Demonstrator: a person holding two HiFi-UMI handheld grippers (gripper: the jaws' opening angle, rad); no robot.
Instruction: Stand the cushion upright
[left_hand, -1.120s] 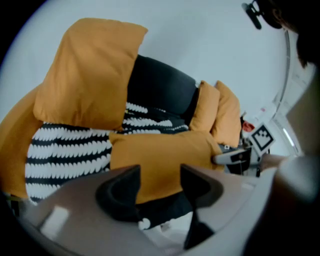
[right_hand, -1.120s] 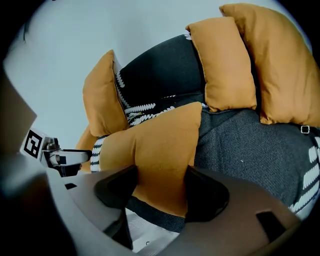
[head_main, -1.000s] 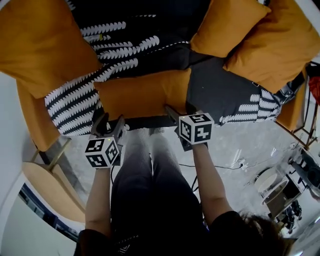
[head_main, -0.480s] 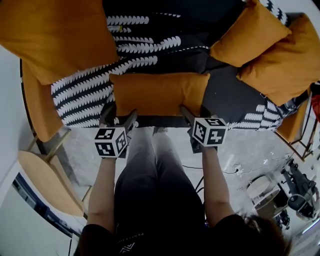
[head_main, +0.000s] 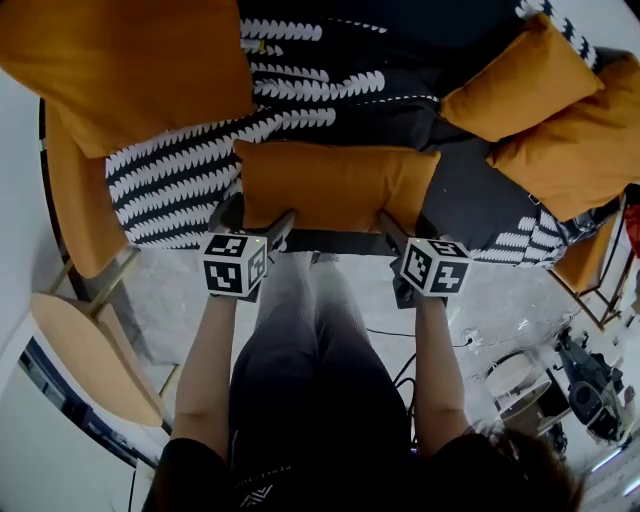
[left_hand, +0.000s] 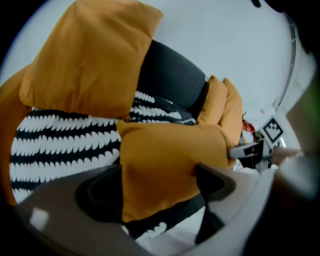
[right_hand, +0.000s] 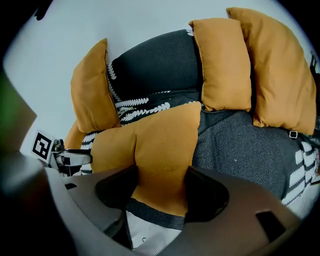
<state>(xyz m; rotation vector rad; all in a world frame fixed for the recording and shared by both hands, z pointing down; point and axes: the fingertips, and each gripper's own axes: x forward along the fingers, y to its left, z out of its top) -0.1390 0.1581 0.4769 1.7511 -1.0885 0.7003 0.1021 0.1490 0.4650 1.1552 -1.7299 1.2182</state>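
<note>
The orange cushion (head_main: 335, 185) lay flat along the front edge of the dark grey sofa seat (head_main: 470, 190), beside the black-and-white patterned throw (head_main: 180, 180) and apart from the other orange cushions (head_main: 520, 80) propped at the back. The left gripper (head_main: 255, 216) had just been opening its jaws, which stood wide about the cushion's near left corner without pinching it. The right gripper (head_main: 403, 222) had its jaws clamped on the near right corner, creasing the fabric.
</note>
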